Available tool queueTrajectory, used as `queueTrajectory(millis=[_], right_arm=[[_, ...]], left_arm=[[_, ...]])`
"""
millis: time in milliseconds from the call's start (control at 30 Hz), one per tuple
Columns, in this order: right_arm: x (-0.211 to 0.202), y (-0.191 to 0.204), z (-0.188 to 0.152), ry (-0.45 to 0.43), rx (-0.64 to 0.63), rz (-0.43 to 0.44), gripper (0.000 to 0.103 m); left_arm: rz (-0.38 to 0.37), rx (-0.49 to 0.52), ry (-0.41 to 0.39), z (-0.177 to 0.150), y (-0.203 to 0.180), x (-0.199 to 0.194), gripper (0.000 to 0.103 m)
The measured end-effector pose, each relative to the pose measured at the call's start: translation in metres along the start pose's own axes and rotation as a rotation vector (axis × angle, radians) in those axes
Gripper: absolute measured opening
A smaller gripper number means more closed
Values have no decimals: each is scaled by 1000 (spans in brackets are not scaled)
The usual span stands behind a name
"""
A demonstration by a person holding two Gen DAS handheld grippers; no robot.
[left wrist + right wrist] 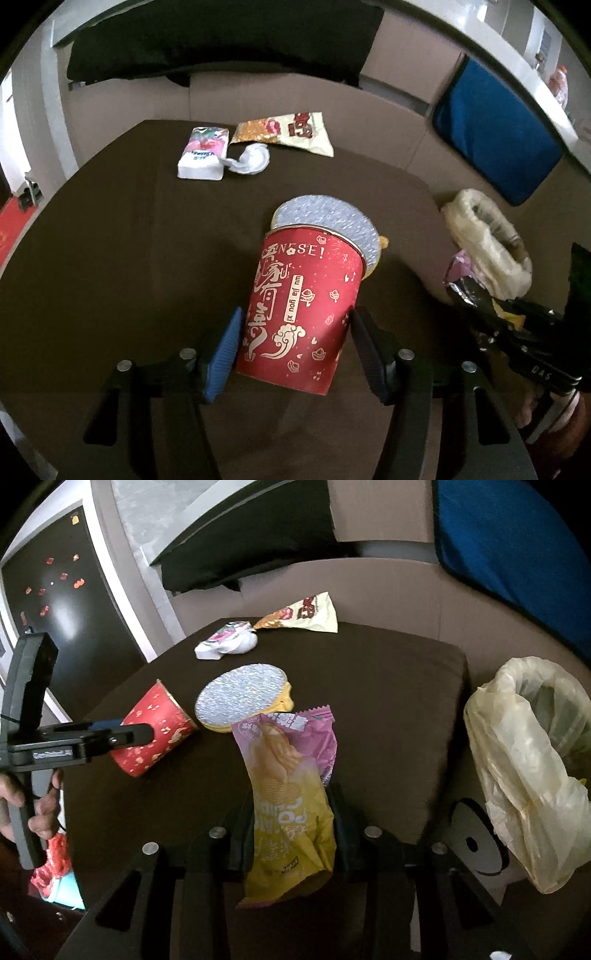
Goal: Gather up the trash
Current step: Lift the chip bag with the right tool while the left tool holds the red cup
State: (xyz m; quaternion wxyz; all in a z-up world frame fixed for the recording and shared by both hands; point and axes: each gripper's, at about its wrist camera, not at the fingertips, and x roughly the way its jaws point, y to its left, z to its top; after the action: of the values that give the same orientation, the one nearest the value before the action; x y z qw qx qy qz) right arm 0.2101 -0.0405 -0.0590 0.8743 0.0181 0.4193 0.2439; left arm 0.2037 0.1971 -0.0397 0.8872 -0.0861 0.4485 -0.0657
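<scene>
A red paper cup point(303, 314) lies on its side on the dark brown table point(110, 258), its silver foil lid point(325, 218) peeled back at the mouth. My left gripper point(297, 317) straddles the cup near its base. It is open, with its pads point(227, 339) close beside the cup's walls. In the right wrist view that same cup point(162, 720) shows at the left behind a left finger point(136, 734). My right gripper point(291, 801) is shut on a yellow and purple chip bag point(288, 775), which sticks up above the table.
A bin lined with a pale plastic bag point(528, 760) stands off the table's right edge. At the far side lie a tissue pack point(203, 155), a crumpled tissue point(251, 158) and a cream snack wrapper point(295, 133). A beige sofa with a blue cushion point(491, 136) is behind.
</scene>
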Motion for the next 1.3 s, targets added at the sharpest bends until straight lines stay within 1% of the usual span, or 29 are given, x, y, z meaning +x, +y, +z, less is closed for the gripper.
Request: queueTrajectory(millis=[33,133,200,400,567,633,767,933,1033,1133,1300], right_arm=[[-2,0,1,-7,3,2,32],[-11,0,3,-28,15,10,32],[-19,0,6,-47,20,19,32],[-46,5,13,-115,2,9,32],[-77,1,24,-183,-26,-40,32],[-94,-4,31,-220,-29,-65,32],[-135,-23,45,-302,-20,-134,32],[-178,-47,57,-385,-10,-227,32],[-201,-60,60,-424,-6,-290,32],[-216,-74,59,-447,17,-321,32],[-225,-96,56,-454,55,-374,33]], left_arm=[[-6,-8,-9,0,-1,-3,60],[12,-10,-54,2,-8,-13,59],[21,-4,-100,4,-14,-24,59],[58,31,-257,9,-44,-61,59],[47,67,-388,17,-82,-88,59],[37,81,-423,22,-96,-94,59],[-5,95,-452,36,-124,-101,59],[-34,111,-484,48,-163,-101,59],[-56,118,-481,52,-187,-95,60],[-83,122,-463,54,-209,-83,60],[-118,143,-441,60,-238,-60,60]])
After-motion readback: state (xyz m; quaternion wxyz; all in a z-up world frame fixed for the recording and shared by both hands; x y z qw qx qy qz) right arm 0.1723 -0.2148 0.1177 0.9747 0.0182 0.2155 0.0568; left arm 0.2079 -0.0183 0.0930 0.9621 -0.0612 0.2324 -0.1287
